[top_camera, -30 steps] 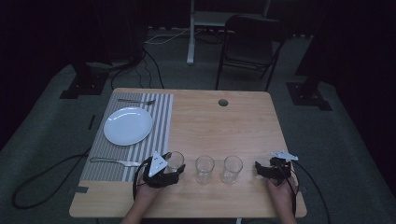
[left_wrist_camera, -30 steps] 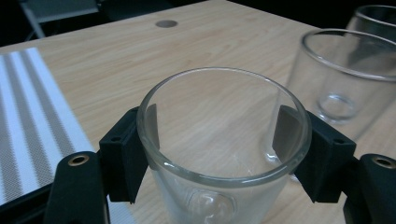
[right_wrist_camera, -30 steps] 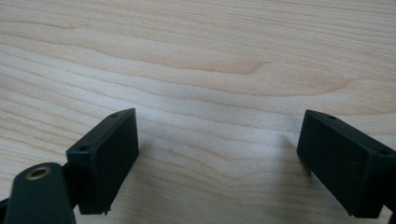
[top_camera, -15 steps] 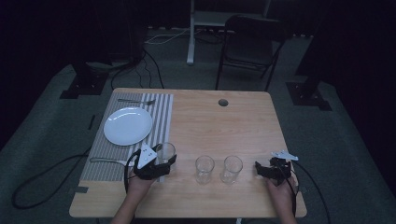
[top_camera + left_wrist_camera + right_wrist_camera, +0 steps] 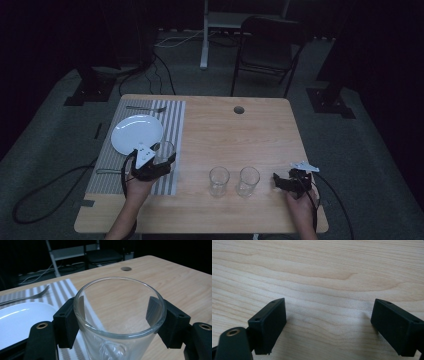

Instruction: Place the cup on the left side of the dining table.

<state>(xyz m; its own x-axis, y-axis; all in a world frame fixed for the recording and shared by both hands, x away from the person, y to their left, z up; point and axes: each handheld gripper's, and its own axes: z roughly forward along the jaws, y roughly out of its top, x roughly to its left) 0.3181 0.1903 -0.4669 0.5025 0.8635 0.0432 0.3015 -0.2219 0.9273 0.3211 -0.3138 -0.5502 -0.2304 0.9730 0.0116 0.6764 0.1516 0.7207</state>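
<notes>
Since carried onto the mat [image 5: 172,131], glass [image 5: 164,149] stays clamped by left gripper [image 5: 159,167] — right gripper [image 5: 280,182] agape.

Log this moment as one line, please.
left claw: shut on glass, over striped mat beside plate | right claw: open, empty, over table | two glasses stand mid-table

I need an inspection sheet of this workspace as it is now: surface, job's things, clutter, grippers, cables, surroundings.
Surface: light wooden table with a round hole; grey striped placemat at left.
Job's things: clear drinking glass between the left gripper's jaws; two more clear glasses stand on the bare wood; white round plate; metal fork.
Clutter: nothing seen.
Grippers: left gripper shut on glass; right gripper open, empty.
Cables: black cables on the floor.
Surroundings: dark folding chair.
</notes>
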